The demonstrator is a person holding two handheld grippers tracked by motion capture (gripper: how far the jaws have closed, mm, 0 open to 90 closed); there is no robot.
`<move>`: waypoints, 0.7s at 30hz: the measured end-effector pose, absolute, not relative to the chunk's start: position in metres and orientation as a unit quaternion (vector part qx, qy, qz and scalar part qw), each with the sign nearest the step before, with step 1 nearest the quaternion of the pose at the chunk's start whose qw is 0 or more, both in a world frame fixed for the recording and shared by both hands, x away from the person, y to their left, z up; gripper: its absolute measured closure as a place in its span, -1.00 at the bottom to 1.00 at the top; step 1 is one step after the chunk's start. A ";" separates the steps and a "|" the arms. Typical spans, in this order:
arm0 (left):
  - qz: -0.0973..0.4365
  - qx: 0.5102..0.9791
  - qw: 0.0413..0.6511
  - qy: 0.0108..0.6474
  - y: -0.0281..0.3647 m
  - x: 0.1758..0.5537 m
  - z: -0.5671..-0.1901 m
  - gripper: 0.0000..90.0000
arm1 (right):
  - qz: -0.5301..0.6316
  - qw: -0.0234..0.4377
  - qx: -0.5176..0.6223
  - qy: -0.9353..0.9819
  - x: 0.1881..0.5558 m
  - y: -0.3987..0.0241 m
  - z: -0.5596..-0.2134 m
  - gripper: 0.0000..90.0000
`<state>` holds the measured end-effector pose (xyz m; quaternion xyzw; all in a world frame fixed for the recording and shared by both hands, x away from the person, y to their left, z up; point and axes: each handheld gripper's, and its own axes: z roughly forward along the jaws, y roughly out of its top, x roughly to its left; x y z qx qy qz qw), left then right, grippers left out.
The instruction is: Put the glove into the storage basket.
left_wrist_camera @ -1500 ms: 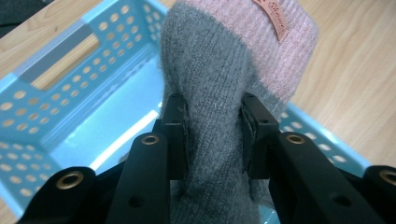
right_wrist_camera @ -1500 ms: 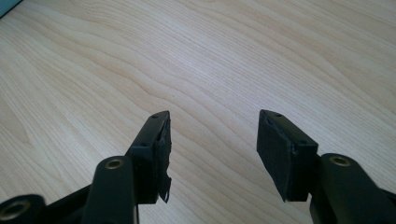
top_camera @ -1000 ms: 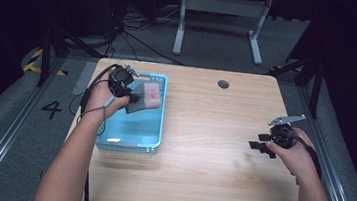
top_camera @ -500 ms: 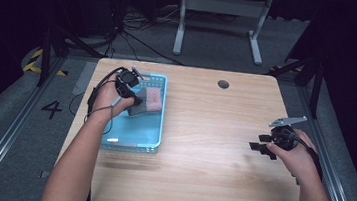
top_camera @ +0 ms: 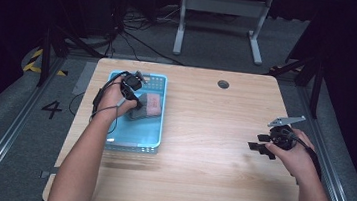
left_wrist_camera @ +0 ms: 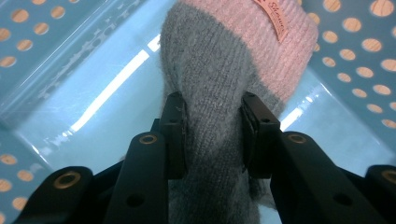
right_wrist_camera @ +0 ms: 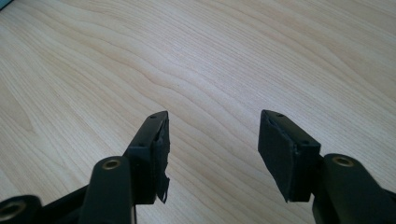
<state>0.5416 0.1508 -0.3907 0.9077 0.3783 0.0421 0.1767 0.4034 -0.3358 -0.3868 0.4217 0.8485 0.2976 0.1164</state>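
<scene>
A soft knitted sock, grey in the body with a pink ribbed cuff (left_wrist_camera: 219, 88), is pinched between the two black jaws of the left tool (left_wrist_camera: 212, 133), which is closed on the grey part of the fabric. The sock's long axis runs away from that tool, the pink cuff with its small sewn label farthest out. In the high view the sock (top_camera: 145, 106) is seen lying inside the light blue perforated plastic basket (top_camera: 131, 143) at the left of the pale wooden worktop (top_camera: 203, 133), with the left tool (top_camera: 131, 86) reaching in over it. Any lift would probably be hemmed in by the basket's walls, which rise close around the sock. The right tool (right_wrist_camera: 212, 154) is held with its jaws spread wide and empty above bare wood, well apart from the basket, so the left hand is far the nearer to the sock
</scene>
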 end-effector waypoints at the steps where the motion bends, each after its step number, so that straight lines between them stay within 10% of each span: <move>1: 0.043 0.906 0.178 0.381 0.151 0.542 -0.392 0.48 | 0.298 0.117 0.422 0.849 0.403 -0.336 -0.387 -0.02; 21: 0.046 0.898 0.171 0.402 0.154 0.552 -0.415 0.14 | 0.301 0.117 0.419 0.849 0.403 -0.336 -0.385 -0.02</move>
